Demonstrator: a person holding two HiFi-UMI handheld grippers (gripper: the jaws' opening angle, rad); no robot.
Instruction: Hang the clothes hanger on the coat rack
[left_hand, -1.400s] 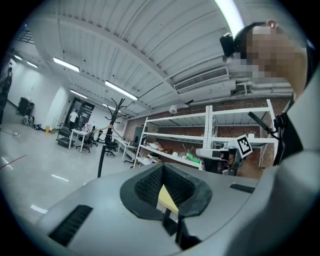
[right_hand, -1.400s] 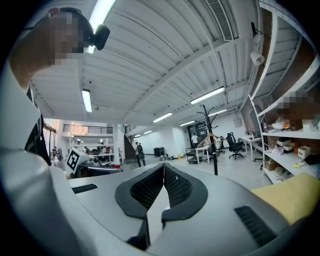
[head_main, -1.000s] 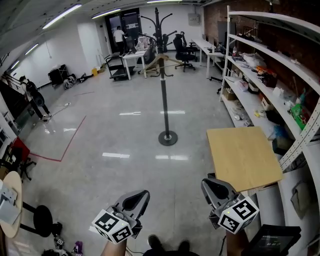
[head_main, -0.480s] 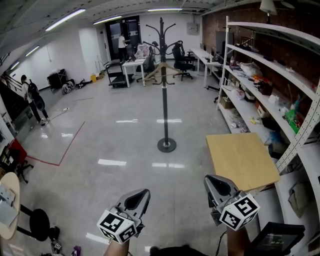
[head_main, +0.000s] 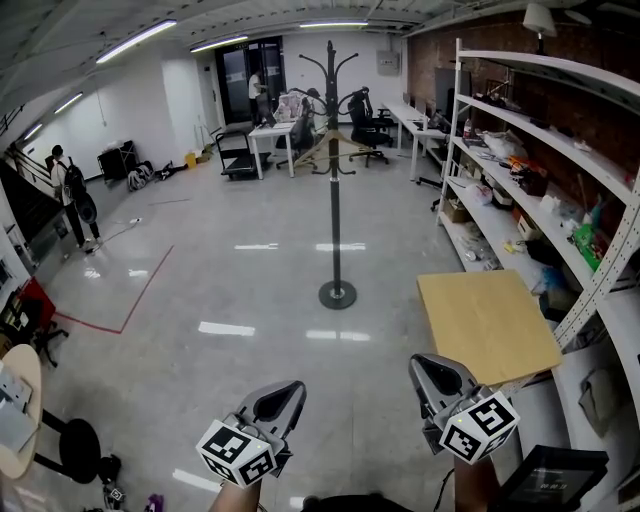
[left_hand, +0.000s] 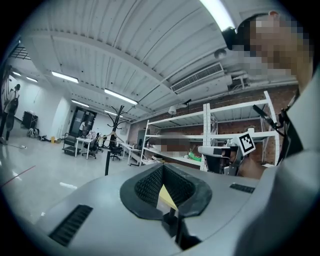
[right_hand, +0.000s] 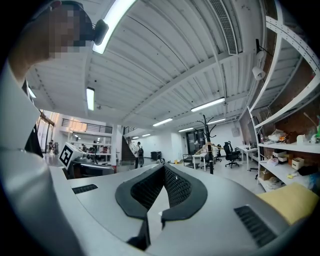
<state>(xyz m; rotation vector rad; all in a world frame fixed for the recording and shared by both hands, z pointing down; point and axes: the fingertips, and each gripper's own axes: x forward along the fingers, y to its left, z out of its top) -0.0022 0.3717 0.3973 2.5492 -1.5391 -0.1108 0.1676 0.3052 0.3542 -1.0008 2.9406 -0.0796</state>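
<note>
Starting right at the bottom of the head view: the left gripper (head_main: 291, 389), grey plastic with a black-and-white marker cube, has its jaws together, and the black ribbed pads (left_hand: 146, 186) pinch nothing. Same story for the right gripper (head_main: 421, 364): its ribbed pads (right_hand: 178, 187) are closed on empty air, both grippers tilted up and forward.

Just beyond the right fingertips, slightly to their right, sits a flat, square, pale wooden board (head_main: 488, 322), smooth and bare. Off to the left of the left fingers, a round pale tabletop (head_main: 22, 372) pokes in at the edge with a grey object lying on it, and a black round stool (head_main: 85, 438) stands beside it.

Running away to the right of the right fingers, tall white metal shelving (head_main: 456, 130) is loaded: a brown cardboard box (head_main: 458, 188) low down, then bags, packets and small clutter along the boards, too small to identify.

Straight ahead of both sets of fingers, well apart from them across the glossy grey floor, stands the black metal coat rack (head_main: 334, 210) on its round base. The light wooden triangular clothes hanger (head_main: 318, 150) already hangs from it, just below the curved hooks.

Farther back: white desks (head_main: 272, 133), black office chairs (head_main: 372, 112) and a black wheeled cart (head_main: 234, 148).
</note>
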